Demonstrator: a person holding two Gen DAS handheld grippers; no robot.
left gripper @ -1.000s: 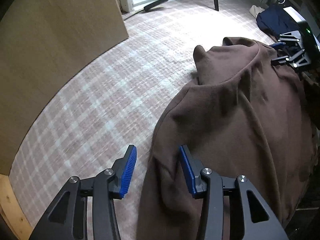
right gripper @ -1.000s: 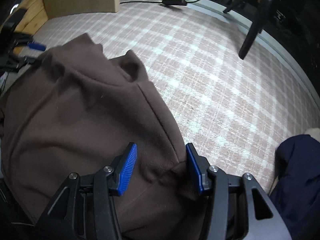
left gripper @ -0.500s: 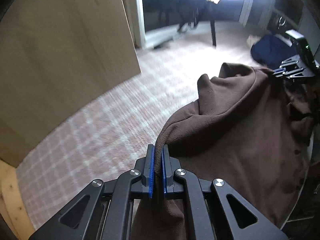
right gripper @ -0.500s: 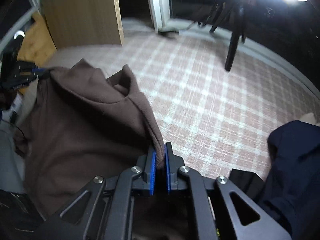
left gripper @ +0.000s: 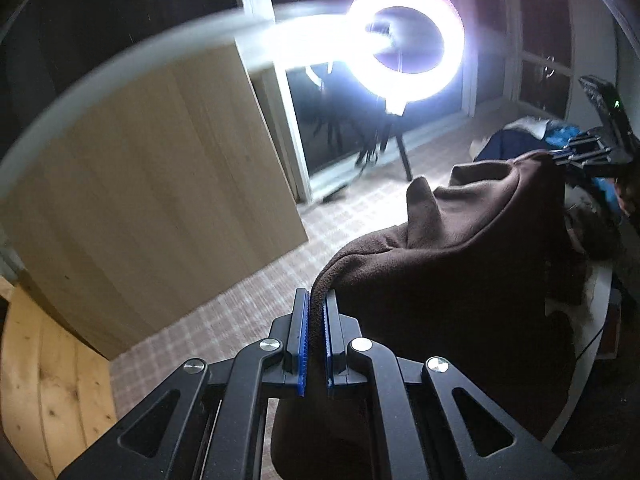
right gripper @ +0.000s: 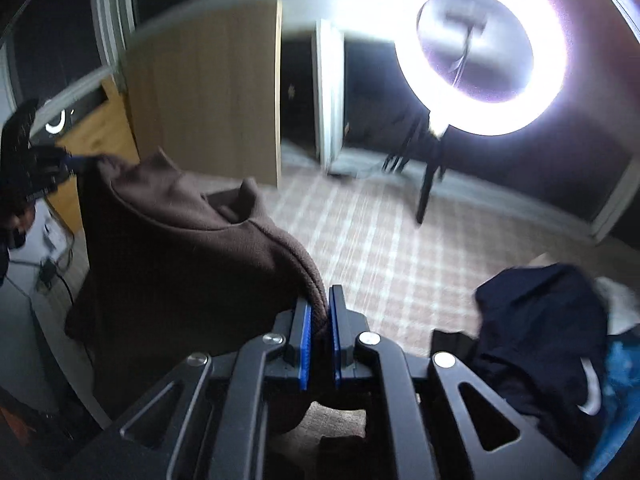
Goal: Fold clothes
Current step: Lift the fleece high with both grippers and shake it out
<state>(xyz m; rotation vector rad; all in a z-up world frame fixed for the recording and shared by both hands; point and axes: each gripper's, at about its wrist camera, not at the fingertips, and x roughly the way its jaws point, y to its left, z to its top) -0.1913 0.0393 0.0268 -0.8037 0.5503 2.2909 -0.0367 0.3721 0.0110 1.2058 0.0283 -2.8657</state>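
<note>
Both grippers are pinched tight on the same brown fleece garment (left gripper: pixel 460 280), which hangs in the air between them above the checked carpet (left gripper: pixel 248 304).

The left gripper (left gripper: pixel 316 312) has its blue pads closed onto a rolled edge of the fabric, with only the thickness of the cloth between them. From there the fleece stretches away and to the right, rising into a small peak near the middle of its top edge. At the far end of that edge, seen small and dark in the left wrist view, the right gripper (left gripper: pixel 568 156) clamps the other corner.

From the right wrist view the picture is mirrored: the right gripper (right gripper: pixel 320 312) is shut on a thick fold of the brown fleece (right gripper: pixel 180 240), and the cloth runs off to the left, where the left gripper (right gripper: pixel 70 162) holds the far corner. The body of the garment sags down below the held edge in both views.

On the carpet to the right lies a heap of dark navy clothing (right gripper: pixel 540 320) with a bit of blue fabric beside it. A bright ring light (right gripper: pixel 484 48) on a dark stand glares from the far side of the room, beside a pale wooden cabinet (left gripper: pixel 152 200) and a white door frame. Much of the background is smeared by motion blur.
</note>
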